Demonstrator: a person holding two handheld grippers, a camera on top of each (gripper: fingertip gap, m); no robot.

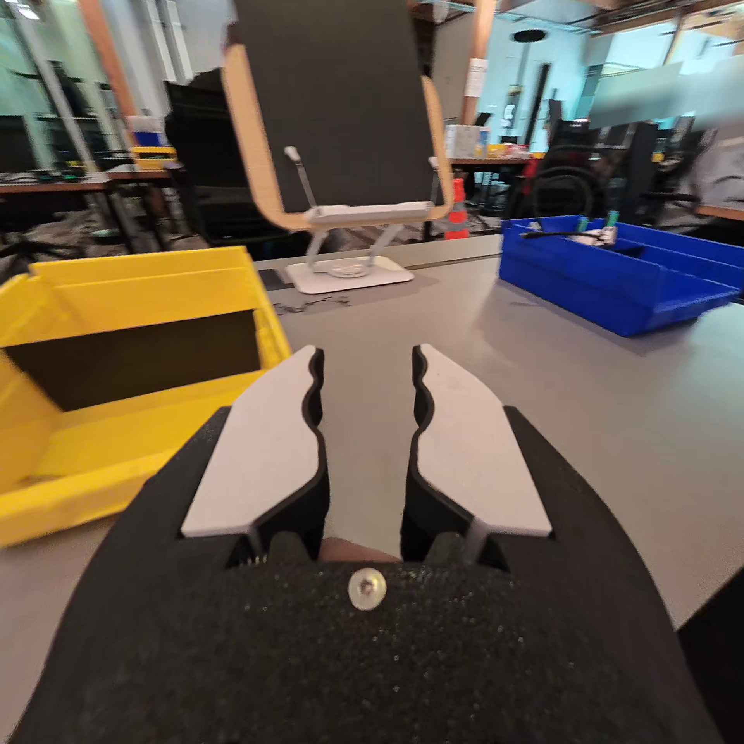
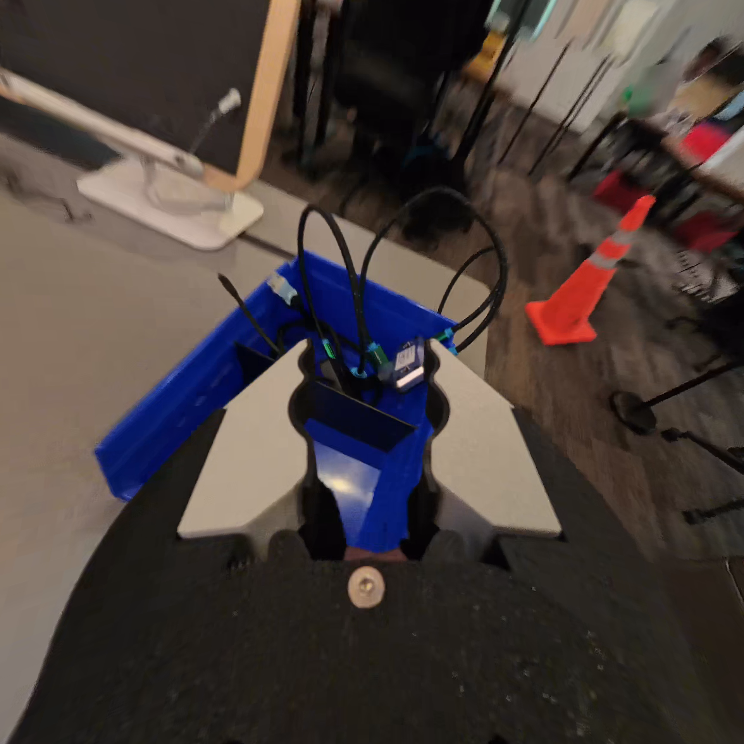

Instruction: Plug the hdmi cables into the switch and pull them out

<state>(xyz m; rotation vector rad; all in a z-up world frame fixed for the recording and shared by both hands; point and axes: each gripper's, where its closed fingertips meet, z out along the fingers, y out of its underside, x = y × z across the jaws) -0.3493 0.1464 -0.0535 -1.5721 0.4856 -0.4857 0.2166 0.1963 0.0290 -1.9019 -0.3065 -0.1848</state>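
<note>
The left gripper [image 1: 367, 354] hangs over the grey table [image 1: 523, 402]. Its two fingers are apart, with a middle-sized gap between them. Nothing is in the gap, and the fingers touch nothing. Only bare table shows between the tips. Just to the left of this tool sits a yellow bin [image 1: 133, 386], with a dark sheet lying inside it. Straight ahead of the tool, farther off, stands a white stand [image 1: 350, 273] that holds up a dark board with a wooden edge [image 1: 334, 104]. Ahead and to the right sits a blue bin [image 1: 604, 294], well apart from this tool.

The right gripper [image 2: 368, 352] is over that blue bin [image 2: 193, 394]. Its fingers are spread wide. Nothing is held between them. This picture is blurry, so I cannot tell if the tips touch anything. Right ahead of the tips, inside the bin, lies a bunch of black cables [image 2: 354, 282] with green and light blue plugs. The cables loop up out of the bin. A small grey box, the switch [image 2: 406, 364], rests close to the right fingertip. A dark divider [image 2: 354, 414] crosses the bin between the two fingers. Off to the right of this tool, down on the floor, stands an orange cone [image 2: 583, 290].
</note>
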